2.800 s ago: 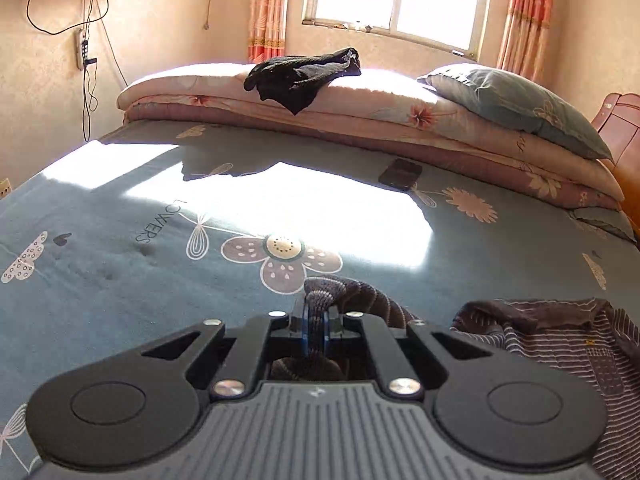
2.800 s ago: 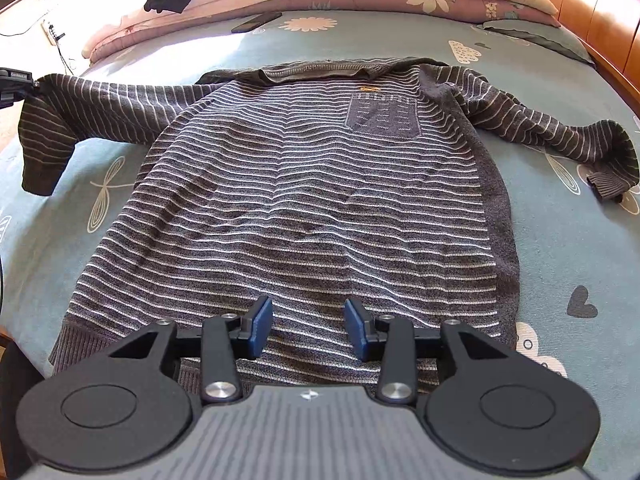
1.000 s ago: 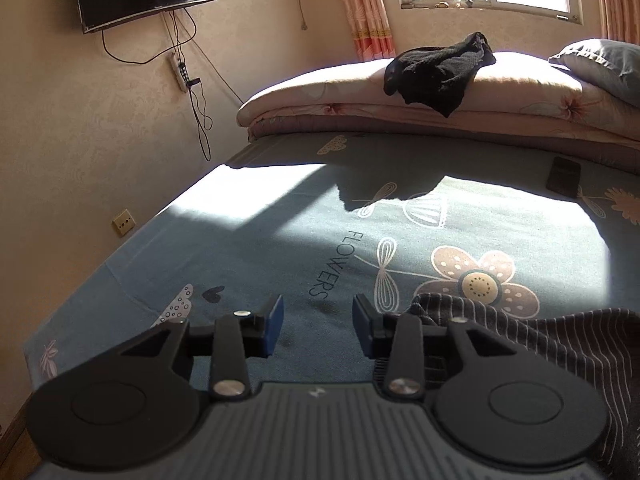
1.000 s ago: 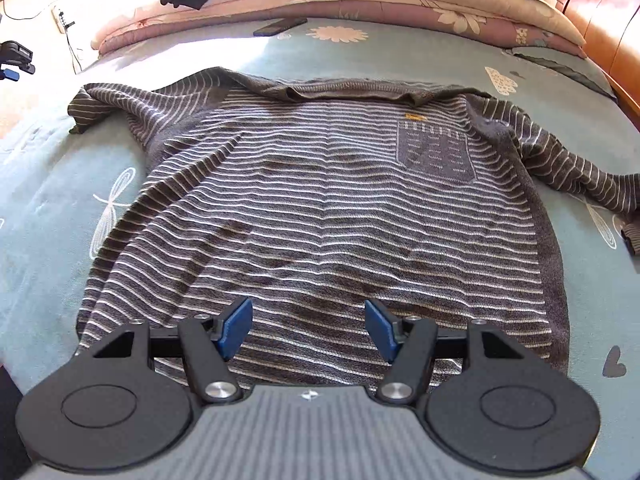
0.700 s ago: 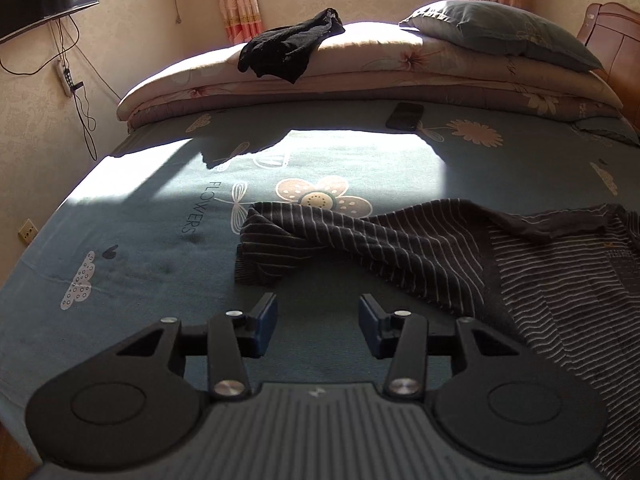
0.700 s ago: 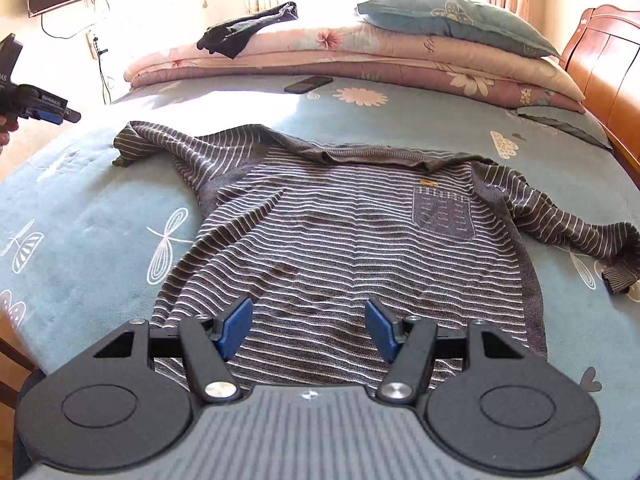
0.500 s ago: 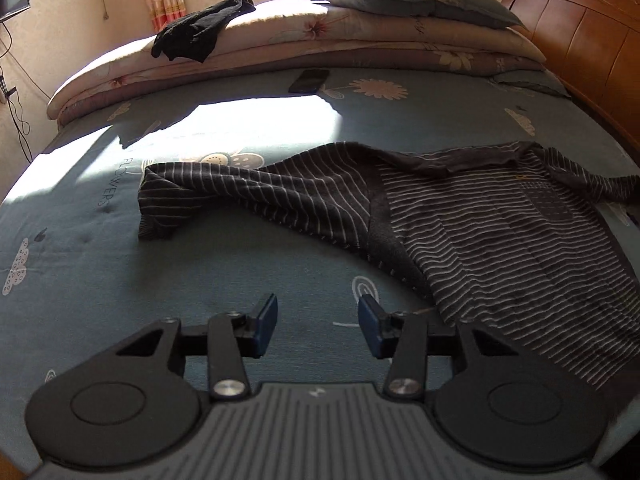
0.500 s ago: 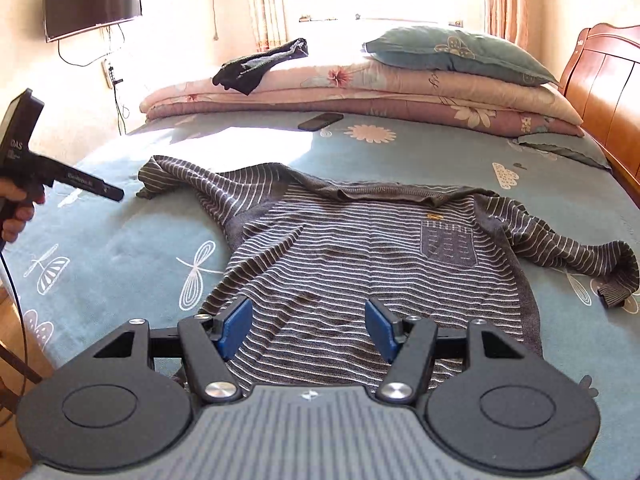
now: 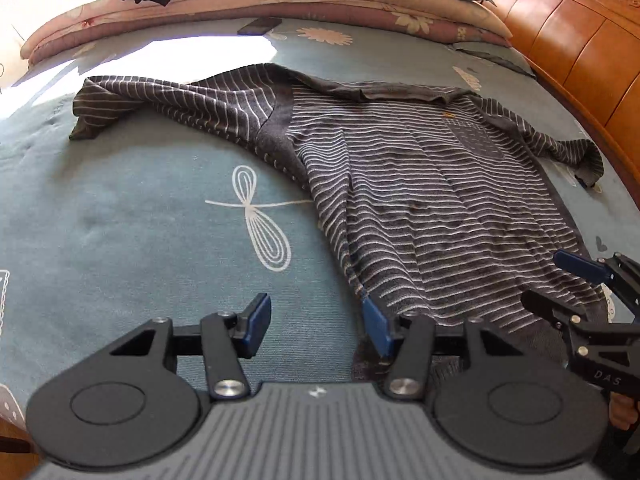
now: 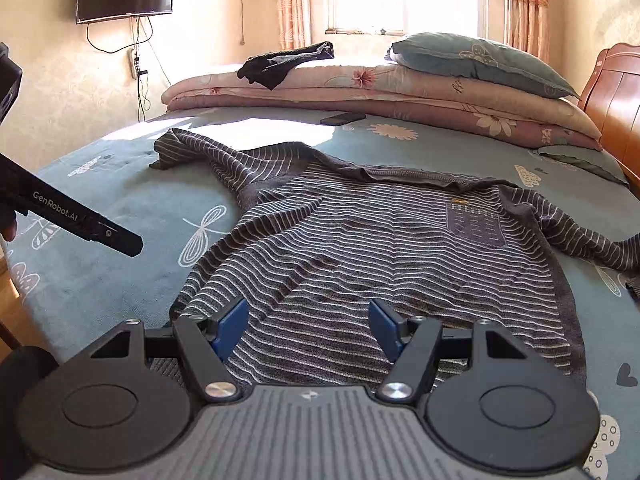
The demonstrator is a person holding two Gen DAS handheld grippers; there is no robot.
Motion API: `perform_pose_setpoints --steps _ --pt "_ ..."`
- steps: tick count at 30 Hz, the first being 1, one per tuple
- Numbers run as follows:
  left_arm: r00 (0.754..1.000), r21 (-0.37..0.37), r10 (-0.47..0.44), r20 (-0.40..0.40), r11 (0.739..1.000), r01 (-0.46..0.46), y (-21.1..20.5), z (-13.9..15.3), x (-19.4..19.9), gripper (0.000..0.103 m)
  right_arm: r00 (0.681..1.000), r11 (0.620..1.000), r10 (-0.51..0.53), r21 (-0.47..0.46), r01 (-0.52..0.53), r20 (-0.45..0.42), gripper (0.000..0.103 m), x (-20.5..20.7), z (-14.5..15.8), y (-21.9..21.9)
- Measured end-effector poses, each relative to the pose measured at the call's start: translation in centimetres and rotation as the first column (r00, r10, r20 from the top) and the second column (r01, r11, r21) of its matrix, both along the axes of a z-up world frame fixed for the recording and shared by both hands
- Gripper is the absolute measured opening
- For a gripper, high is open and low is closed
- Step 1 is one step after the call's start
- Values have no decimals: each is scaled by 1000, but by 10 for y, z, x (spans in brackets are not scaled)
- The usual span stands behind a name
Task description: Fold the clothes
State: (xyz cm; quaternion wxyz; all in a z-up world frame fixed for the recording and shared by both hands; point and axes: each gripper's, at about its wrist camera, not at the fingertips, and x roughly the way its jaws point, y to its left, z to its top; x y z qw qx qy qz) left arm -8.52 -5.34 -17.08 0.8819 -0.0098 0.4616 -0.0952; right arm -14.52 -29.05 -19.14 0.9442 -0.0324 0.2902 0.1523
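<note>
1. Now the striped sweater (image 10: pixel 384 256) lies spread face-up on the blue bedspread (image 9: pixel 132 232), chest pocket showing, hem nearest both cameras.
2. Change noted: 2.8 s ago the left gripper (image 9: pixel 316 320) was clamped on the cuff of one sleeve, stretched out away from the sweater's body. That sleeve (image 9: pixel 168 100) is now let go and rests on the bedspread, angled outward from the shoulder, cuff end rumpled and folded under.
3. Left gripper since swung round from the cuff end toward the sweater's hem; its fingers stand wide apart, holding nothing. One blue pad (image 9: pixel 376 324) sits at the hem corner; contact cannot be told.
4. Right gripper (image 10: pixel 308 328) hovers over the middle of the hem, fingers wide apart, empty, as in the earlier frames.
5. Other sleeve (image 10: pixel 584 240) trails off the sweater's far side, not fully straight.
6. Beyond the sweater's collar: a phone (image 10: pixel 343 118), stacked quilts (image 10: pixel 400 92), a black garment (image 10: pixel 280 62) on top of them.
7. Judgement: the sweater is laid out but shows no fold. Both grippers gathering at the hem suggests a hem grasp is being set up, either to smooth or to fold.
</note>
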Motion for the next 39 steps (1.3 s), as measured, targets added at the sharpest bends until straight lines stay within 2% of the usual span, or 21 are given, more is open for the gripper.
perform_pose_setpoints --steps 3,5,7,9,14,17,21,23,27,32,33,34,35,36,37,39 --pt "998 11 55 4 998 -56 -5 -9 -5 49 999 994 -22 105 18 35 71 -2 -25 -19" --pt "996 8 89 9 996 -89 -8 -13 -5 48 999 985 -36 170 33 11 72 -2 -40 -36" --pt "992 -7 123 17 992 -123 -11 -15 -5 48 997 988 -76 134 75 4 72 3 -41 -44" --pt "991 -21 134 16 991 -134 -12 -18 -7 48 993 985 -109 137 102 44 72 2 -35 -53" --pt "987 -56 161 13 986 -160 -15 -25 -14 48 997 978 -51 207 39 56 72 -11 -25 -60" --pt "984 -77 176 11 982 -175 -16 -29 -17 49 997 988 38 149 -48 71 72 -24 -23 -45" --pt "980 -104 197 8 975 -195 -18 -35 -23 49 980 983 181 9 -183 85 76 -47 -28 -16" --pt "978 -118 207 6 972 -205 -19 -37 -25 50 961 965 259 -72 -253 96 81 -59 -32 0" --pt "979 -118 205 1 972 -203 -13 -40 -35 50 916 899 387 -266 -348 108 82 -79 -46 35" --pt "979 -123 202 -8 972 -201 -7 -42 -43 51 906 841 409 -431 -326 112 80 -78 -65 64" --pt "980 -118 200 -6 973 -200 -7 -42 -44 51 908 838 401 -449 -310 121 72 -76 -68 68" --pt "980 -112 199 -5 974 -198 -7 -43 -45 51 911 842 390 -453 -295 132 47 -75 -69 69" --pt "980 -106 197 -4 975 -196 -7 -43 -45 51 917 857 372 -431 -282 141 31 -73 -65 67" --pt "981 -105 193 -6 976 -192 -8 -43 -46 51 923 872 355 -408 -269 150 5 -71 -62 65" --pt "982 -105 189 -8 977 -188 -9 -44 -46 51 928 888 335 -385 -253 161 4 -69 -59 62" --pt "984 -103 180 -13 978 -181 -11 -45 -46 51 953 934 232 -318 -162 195 4 -61 -45 40"
